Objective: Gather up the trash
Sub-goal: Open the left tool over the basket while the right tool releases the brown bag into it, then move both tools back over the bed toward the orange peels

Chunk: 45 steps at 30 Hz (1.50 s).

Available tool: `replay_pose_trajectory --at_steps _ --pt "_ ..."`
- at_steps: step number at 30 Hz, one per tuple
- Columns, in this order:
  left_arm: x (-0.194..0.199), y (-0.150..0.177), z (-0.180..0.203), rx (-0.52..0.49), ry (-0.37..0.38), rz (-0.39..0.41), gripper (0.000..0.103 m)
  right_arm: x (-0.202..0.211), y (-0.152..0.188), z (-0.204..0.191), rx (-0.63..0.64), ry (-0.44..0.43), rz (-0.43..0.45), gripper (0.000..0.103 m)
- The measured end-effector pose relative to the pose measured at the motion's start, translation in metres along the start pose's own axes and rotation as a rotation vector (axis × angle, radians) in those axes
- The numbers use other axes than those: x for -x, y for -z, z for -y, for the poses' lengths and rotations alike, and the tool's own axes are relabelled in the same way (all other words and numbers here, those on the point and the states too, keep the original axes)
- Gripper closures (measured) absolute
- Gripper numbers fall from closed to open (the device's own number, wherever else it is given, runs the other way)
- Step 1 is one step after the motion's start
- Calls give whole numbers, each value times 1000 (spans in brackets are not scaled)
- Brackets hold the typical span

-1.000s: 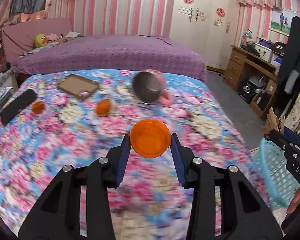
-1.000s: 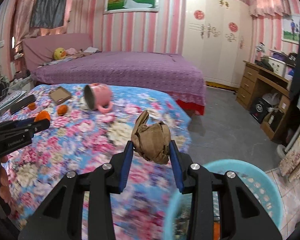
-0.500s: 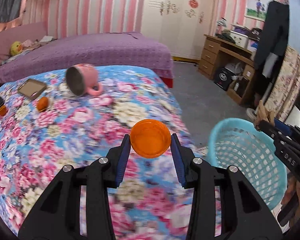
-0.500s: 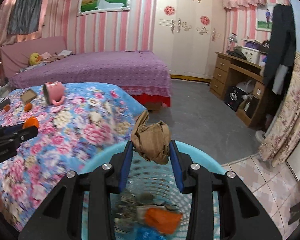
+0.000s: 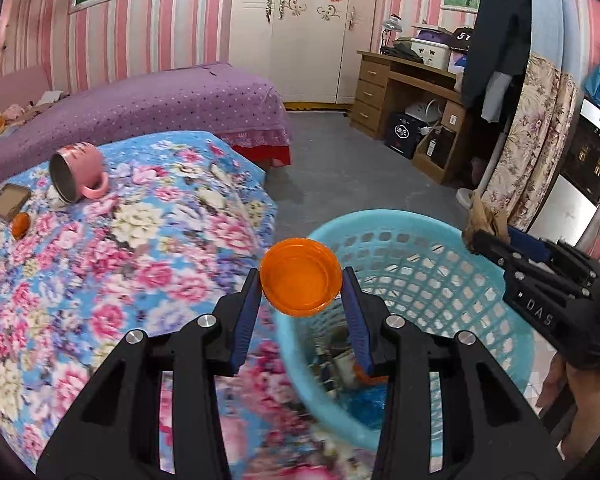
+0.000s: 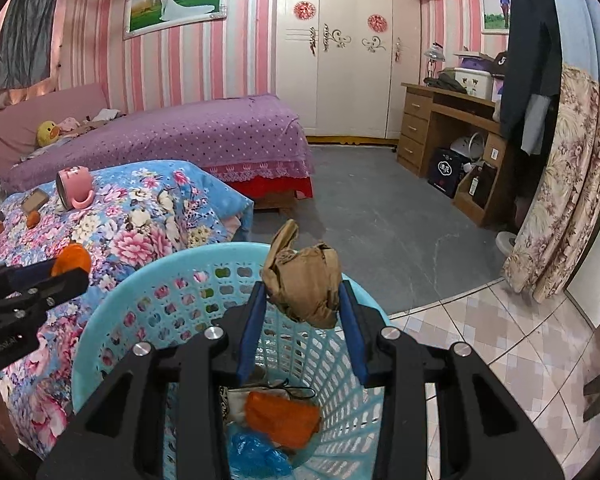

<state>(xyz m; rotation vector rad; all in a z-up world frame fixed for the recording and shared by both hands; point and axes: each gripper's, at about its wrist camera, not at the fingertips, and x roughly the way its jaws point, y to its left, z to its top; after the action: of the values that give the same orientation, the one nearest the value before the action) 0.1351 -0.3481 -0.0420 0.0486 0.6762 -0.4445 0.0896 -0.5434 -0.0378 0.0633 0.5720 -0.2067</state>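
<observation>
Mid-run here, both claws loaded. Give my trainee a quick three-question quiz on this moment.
1. True or false: the left claw grips an orange plastic lid.
2. What does the right claw hold?
A. pink mug
B. crumpled brown paper
C. blue bag
3. Fill in: the pink mug lies on its ____ on the floral bedspread.

Key:
1. True; its pads press the lid's rim beside the blue laundry basket.
2. B; the crumpled brown paper sits between its pads, above the basket.
3. side.
</observation>
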Motion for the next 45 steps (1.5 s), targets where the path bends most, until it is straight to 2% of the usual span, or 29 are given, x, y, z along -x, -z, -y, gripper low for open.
replay_pose_trajectory --at_steps 12,14,17,23,30,38,39,40,42,44,45 --pt "-16 -11 18 -17 36 -22 62 1 4 15 -41 -7 13 66" --pt "-17 -13 16 -15 31 -29 41 2 4 14 -41 -10 15 66" --pt "-15 -13 10 -11 1 -18 30 2 4 13 -37 -16 18 66" --pt "-4 -14 -15 4 -74 17 15 1 3 10 -28 -15 15 66" --pt "6 -13 -48 51 -114 23 13 -1 2 -1 1 -27 17 65" --pt "15 -8 -61 46 -131 20 10 -1 2 -10 24 -34 16 64" --pt "17 -8 -63 41 -135 24 10 0 2 -11 26 -32 17 56" --pt "19 -8 -66 39 -138 27 9 1 2 -12 27 -28 20 37" --pt "22 -8 -70 42 -140 29 7 4 0 -16 31 -11 40 19" --pt "26 -9 -75 52 -138 32 6 8 -4 -21 38 -10 57 17" --pt "29 -10 -78 56 -137 34 6 9 -7 -24 41 -10 64 13"
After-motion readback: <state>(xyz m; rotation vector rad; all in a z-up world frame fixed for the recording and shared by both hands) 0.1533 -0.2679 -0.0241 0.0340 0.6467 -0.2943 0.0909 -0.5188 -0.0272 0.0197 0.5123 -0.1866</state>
